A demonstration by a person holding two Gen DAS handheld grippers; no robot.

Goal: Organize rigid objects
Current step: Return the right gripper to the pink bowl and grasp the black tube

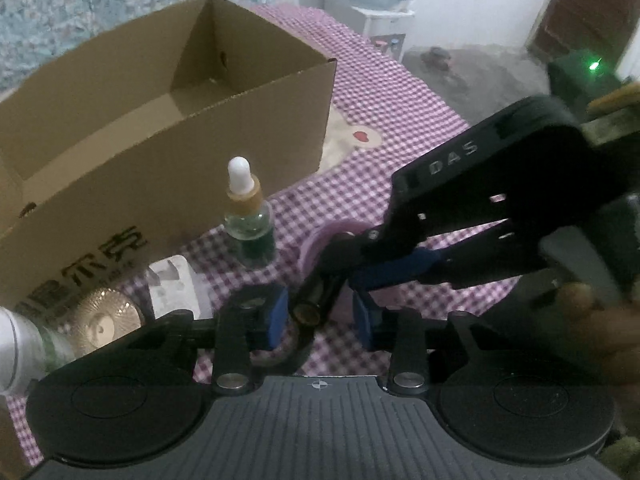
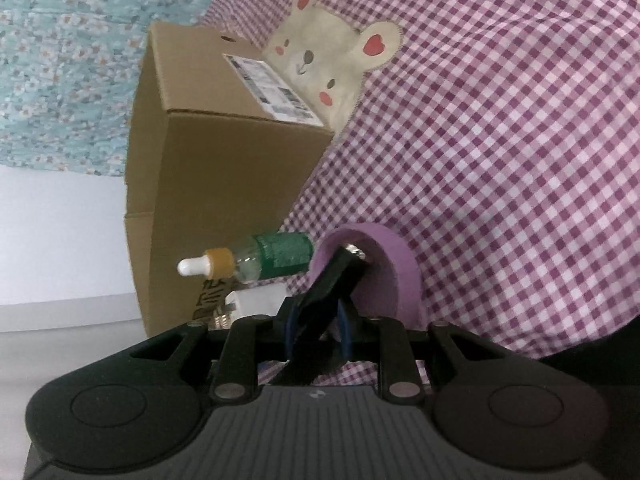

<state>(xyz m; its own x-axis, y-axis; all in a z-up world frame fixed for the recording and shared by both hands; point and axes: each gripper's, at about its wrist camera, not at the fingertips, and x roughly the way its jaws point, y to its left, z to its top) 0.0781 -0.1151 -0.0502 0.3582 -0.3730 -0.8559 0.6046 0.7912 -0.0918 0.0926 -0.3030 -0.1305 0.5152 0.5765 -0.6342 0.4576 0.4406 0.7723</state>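
Observation:
An open cardboard box (image 1: 132,120) stands on the checked cloth, also in the right wrist view (image 2: 208,168). A green dropper bottle (image 1: 250,220) with a white bulb stands in front of it, and shows in the right wrist view (image 2: 264,258). My right gripper (image 1: 320,292) reaches in from the right and is shut on a black tool (image 2: 324,292) whose tip touches a purple ring (image 2: 384,264). My left gripper (image 1: 320,320) has its blue pads apart around that black tool and a black ring (image 1: 296,354).
A gold disc (image 1: 102,320), a white plug (image 1: 176,284) and a white-capped bottle (image 1: 20,348) lie by the box front. A bear patch (image 2: 332,60) is on the pink checked cloth (image 2: 520,140). A water dispenser (image 1: 380,4) stands beyond the table.

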